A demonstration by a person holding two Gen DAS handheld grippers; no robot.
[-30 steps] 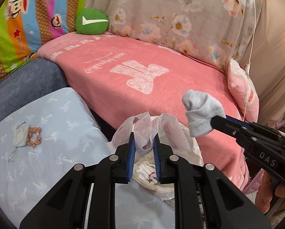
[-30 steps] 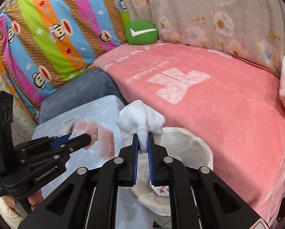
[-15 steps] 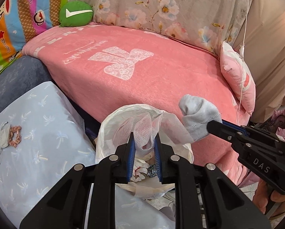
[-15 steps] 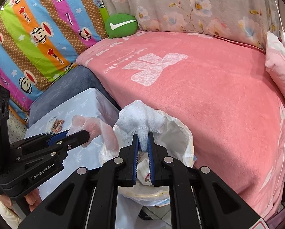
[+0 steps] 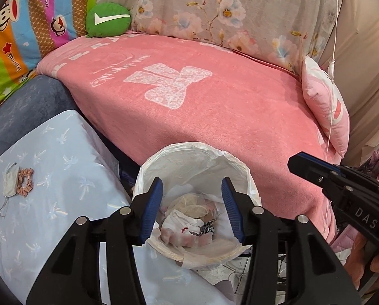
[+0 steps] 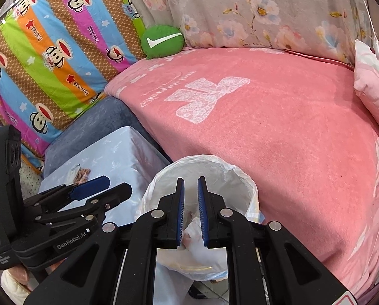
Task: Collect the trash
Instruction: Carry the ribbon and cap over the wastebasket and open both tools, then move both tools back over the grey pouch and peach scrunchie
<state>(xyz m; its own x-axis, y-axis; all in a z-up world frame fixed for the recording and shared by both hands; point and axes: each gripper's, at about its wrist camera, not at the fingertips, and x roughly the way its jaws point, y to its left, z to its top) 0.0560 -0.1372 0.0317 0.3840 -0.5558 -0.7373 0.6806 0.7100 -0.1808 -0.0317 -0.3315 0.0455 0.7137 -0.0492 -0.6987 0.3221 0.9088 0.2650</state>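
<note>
Both grippers over the trash bin [image 5: 199, 157], white liner bag folded over its rim, standing on the floor between the pink-blanketed sofa [image 5: 214, 106] and a light blue covered stool [image 5: 49, 167]. Left gripper [image 5: 192, 208] – jaws have just been opening, now spread wide with nothing between the blue pads; directly below them crumpled white and pinkish trash [image 5: 186, 226] lies at the bottom of the bin. Right gripper [image 6: 190, 209] – jaws stand a narrow gap apart, nothing pinched; through the gap only the liner and a bit of the pale trash inside the bin show. In the left view the right gripper's tip pokes in from the right edge, empty. On the stool a small white item with an orange scrunchie [image 5: 25, 184] beside it, well apart from the bin. Green round cushion [image 5: 108, 20] at the sofa's back corner
</note>
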